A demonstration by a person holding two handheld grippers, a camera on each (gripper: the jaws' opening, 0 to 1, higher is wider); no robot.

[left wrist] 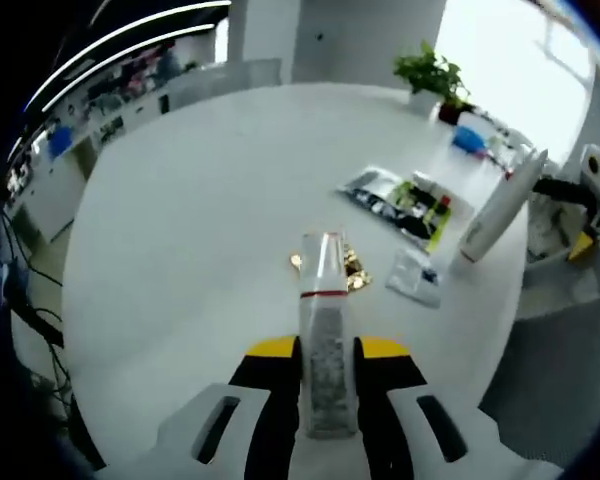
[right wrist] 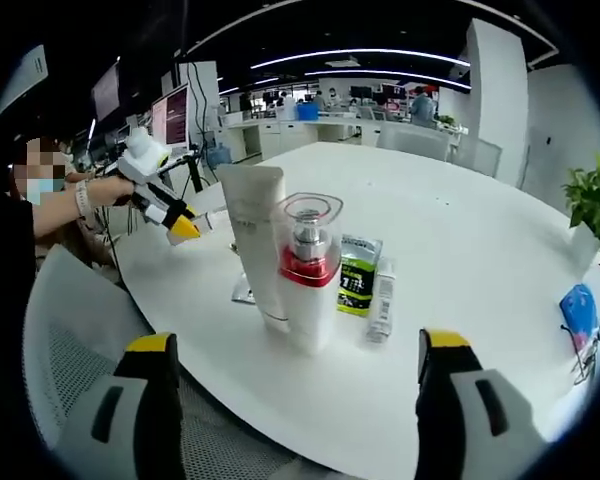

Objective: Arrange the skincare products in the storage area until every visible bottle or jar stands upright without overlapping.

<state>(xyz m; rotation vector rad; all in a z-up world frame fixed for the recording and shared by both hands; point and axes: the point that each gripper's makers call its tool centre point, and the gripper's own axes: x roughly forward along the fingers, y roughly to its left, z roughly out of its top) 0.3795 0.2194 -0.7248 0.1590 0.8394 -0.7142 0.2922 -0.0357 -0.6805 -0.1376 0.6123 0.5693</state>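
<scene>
Bottle [left wrist: 326, 340] clamped in left tool [left wrist: 328, 400]; right tool [right wrist: 298, 370] wide open, empty

An open-plan office. Monitors [right wrist: 170, 115] and desks [right wrist: 280, 125] line the back under strip lights [right wrist: 380, 52]; a potted plant [left wrist: 432, 78] sits by the window

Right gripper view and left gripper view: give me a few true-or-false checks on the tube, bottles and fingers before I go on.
1. The right gripper has its fingers wide apart, gripping nothing. True.
2. The white tube lies flat. False: it stands upright behind the red-collared bottle.
3. A clear-capped bottle sits between the left gripper fingers. True.
4. The green sachet rests on top of the tube. False: it lies on the table beside it.
</scene>
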